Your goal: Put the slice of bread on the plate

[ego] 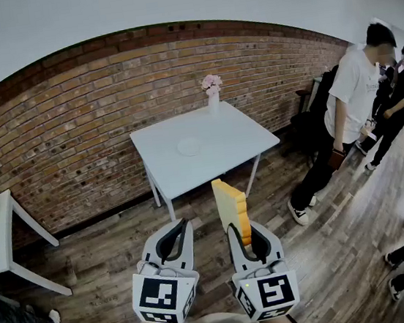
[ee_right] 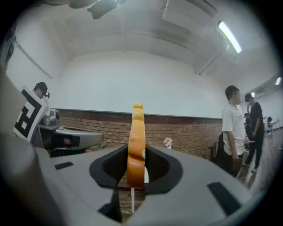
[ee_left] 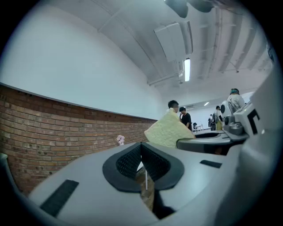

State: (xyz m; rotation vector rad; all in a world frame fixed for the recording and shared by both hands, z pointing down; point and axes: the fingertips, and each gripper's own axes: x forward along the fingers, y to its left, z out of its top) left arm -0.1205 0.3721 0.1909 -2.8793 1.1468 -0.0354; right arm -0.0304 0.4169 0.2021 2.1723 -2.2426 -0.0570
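Note:
A slice of bread (ego: 230,203) with a golden crust stands on edge, and my right gripper (ego: 236,228) is shut on its lower part. In the right gripper view the bread (ee_right: 135,145) shows edge-on between the dark pads. My left gripper (ego: 185,227) hangs beside it on the left, shut with nothing in it; its pads (ee_left: 132,160) meet in its own view, where the bread (ee_left: 167,130) shows at the right. A white plate (ego: 189,147) lies on the white table (ego: 223,150) ahead, well beyond both grippers.
A vase of pink flowers (ego: 212,93) stands at the table's far edge. Two people (ego: 347,112) stand at the right on the wooden floor. A small white side table (ego: 1,231) is at the left. A brick wall (ego: 70,115) runs behind.

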